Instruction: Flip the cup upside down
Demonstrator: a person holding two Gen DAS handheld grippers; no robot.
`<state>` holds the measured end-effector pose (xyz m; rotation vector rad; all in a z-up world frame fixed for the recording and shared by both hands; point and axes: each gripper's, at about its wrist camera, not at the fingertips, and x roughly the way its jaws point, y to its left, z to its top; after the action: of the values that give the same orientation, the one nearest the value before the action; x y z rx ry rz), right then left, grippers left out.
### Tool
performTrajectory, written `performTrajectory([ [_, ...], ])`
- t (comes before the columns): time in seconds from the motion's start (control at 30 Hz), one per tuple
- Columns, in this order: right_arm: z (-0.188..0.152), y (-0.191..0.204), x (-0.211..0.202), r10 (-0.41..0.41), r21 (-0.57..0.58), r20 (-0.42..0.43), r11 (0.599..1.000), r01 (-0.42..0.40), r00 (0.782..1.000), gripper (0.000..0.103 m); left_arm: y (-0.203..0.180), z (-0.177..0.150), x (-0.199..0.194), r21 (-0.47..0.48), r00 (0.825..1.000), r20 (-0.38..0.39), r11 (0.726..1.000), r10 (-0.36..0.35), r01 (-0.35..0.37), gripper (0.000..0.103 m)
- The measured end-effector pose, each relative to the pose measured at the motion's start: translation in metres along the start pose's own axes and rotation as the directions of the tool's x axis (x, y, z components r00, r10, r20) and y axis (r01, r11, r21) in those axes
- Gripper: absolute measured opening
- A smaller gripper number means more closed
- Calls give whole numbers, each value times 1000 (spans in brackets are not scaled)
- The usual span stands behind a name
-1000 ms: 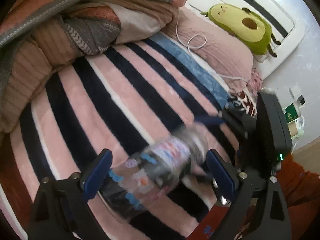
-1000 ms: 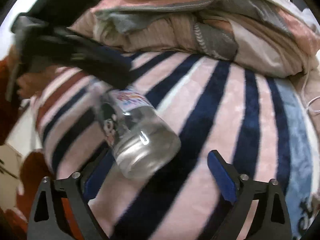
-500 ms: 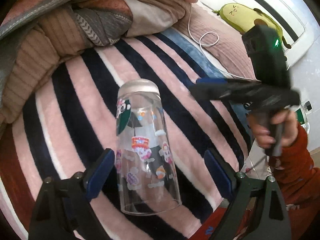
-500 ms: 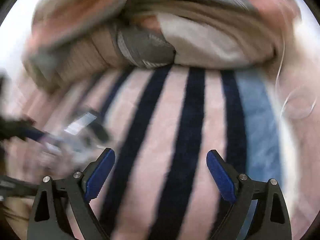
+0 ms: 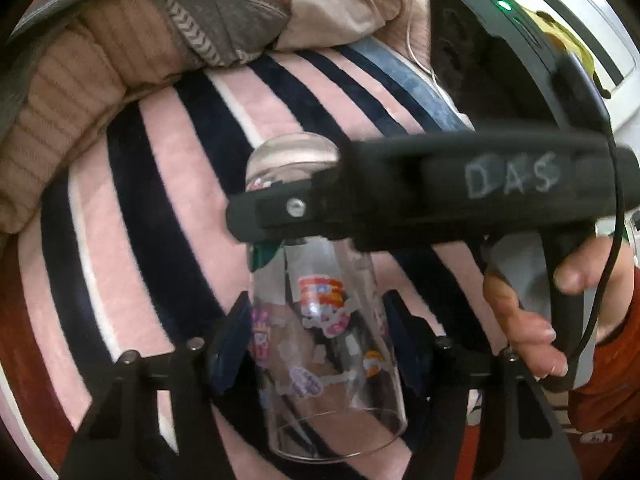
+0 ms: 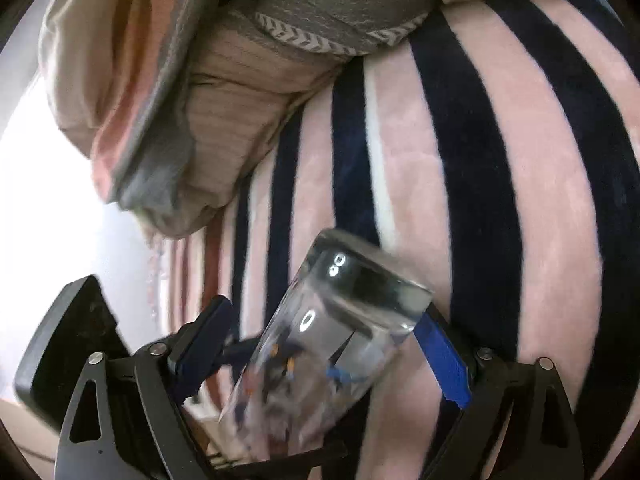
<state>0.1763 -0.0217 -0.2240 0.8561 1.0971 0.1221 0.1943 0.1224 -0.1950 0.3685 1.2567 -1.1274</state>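
A clear glass cup [image 5: 320, 320] with cartoon stickers stands upside down on the pink and navy striped blanket [image 5: 160, 208], thick base up. My left gripper [image 5: 316, 340] is closed on its lower body near the rim. My right gripper [image 6: 320, 344] is closed on the same cup [image 6: 332, 344] higher up, and its black body [image 5: 420, 196] crosses the left wrist view in front of the cup's upper part. In the right wrist view the cup leans to the right and its base points away from the camera.
A heap of folded bedding [image 5: 140, 40] lies behind the cup, also in the right wrist view [image 6: 240, 60]. A white charging cable [image 5: 416, 52] and an avocado plush [image 5: 568, 36] lie at the far right. The person's hand [image 5: 532, 320] holds the right gripper.
The cup went from tilted to standing upside down. The left jaws closed on its lower part. The right gripper swung back in and closed on its upper part.
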Motion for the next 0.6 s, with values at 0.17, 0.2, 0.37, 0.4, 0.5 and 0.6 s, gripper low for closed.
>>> performTrajectory([
  [0.17,-12,16,-9,-23,-75,104,997,31,994,68,-12,-7,-14,58,996,90,998,21,-27,61],
  [0.2,-7,23,-11,-36,-116,139,992,53,990,67,-15,-7,-19,70,992,126,997,26,-35,61],
  [0.37,-25,72,-55,-49,-395,329,900,184,943,61,-30,-11,-44,105,963,269,992,37,-68,59],
  [0.4,-33,83,-63,-35,-458,347,866,201,937,59,-32,-16,-48,109,956,291,992,30,-64,59],
  [0.5,-60,94,-77,-19,-592,364,767,247,931,58,-37,-34,-55,128,946,324,990,17,-62,59],
  [0.6,-84,99,-82,-10,-677,348,690,258,938,56,-40,-45,-57,146,941,339,988,5,-57,59],
])
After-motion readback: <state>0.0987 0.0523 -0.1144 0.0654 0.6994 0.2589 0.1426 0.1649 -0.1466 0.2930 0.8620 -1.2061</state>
